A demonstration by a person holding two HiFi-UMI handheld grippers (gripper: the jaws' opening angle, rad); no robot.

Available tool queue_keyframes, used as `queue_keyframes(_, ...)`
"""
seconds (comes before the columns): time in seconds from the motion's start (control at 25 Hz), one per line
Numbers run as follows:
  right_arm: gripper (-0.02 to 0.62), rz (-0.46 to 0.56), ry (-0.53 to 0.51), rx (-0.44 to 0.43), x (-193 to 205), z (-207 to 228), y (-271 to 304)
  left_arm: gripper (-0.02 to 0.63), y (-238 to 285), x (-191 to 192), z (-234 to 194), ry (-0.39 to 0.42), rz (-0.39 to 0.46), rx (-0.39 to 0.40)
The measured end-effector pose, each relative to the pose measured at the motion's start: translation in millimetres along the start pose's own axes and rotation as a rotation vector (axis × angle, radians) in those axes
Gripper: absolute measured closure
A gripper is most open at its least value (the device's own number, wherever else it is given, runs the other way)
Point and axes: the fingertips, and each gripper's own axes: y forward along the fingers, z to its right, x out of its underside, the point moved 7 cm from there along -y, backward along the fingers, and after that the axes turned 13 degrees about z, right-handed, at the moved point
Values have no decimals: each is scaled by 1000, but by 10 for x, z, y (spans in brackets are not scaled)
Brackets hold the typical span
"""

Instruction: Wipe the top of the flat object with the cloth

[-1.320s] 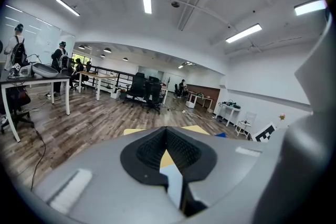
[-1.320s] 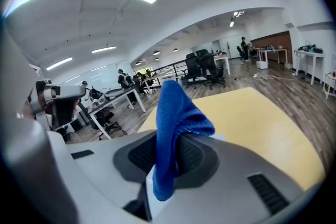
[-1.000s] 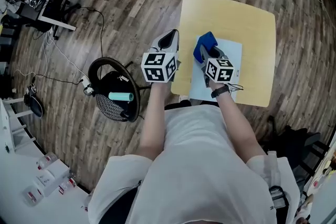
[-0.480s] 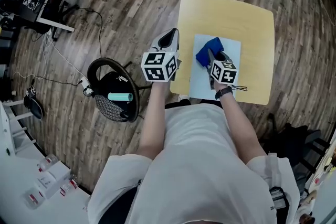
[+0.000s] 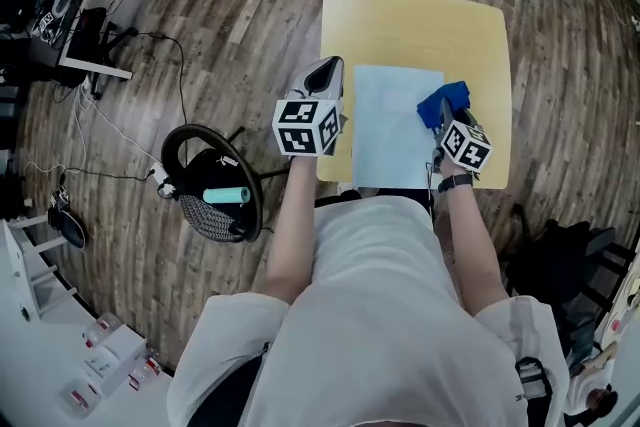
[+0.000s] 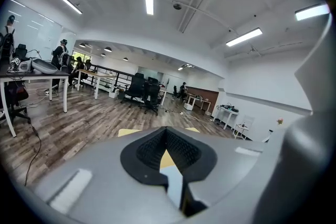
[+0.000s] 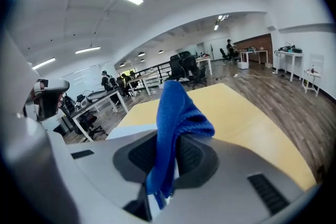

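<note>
Floor basket (image 5: 205, 213) holds roll (image 5: 226, 196); right claw (image 7: 167, 157) grips cloth (image 7: 176, 113).

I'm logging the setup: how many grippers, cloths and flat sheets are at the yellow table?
Grippers: 2 (left gripper, right gripper)
Blue cloth: 1
Pale flat sheet: 1
Total: 4

text: none legible | labels: none | marker cubes: square patterns only, no lettering

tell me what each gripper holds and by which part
Right gripper: blue cloth, pinched at a bunched edge, the rest sticking out past the jaws. Left gripper: nothing.
</note>
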Motion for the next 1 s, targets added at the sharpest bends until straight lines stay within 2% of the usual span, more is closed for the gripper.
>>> queue_keyframes(0.2, 533, 23, 41, 120, -6, 469, -191, 597, 62, -11, 86, 0, 3, 29)
queue_keyframes(0.44, 533, 54, 72, 108, -32, 475, -264, 597, 51, -46, 79, -8, 18, 19)
queue_keyframes(0.72, 532, 90, 130, -66, -232, -117, -120, 597, -61, -93, 20, -7, 35, -16)
queue_keyframes(1.0, 532, -15, 95, -376, -27, -1313, 38, 597, -265, -88, -125, -3, 37, -68)
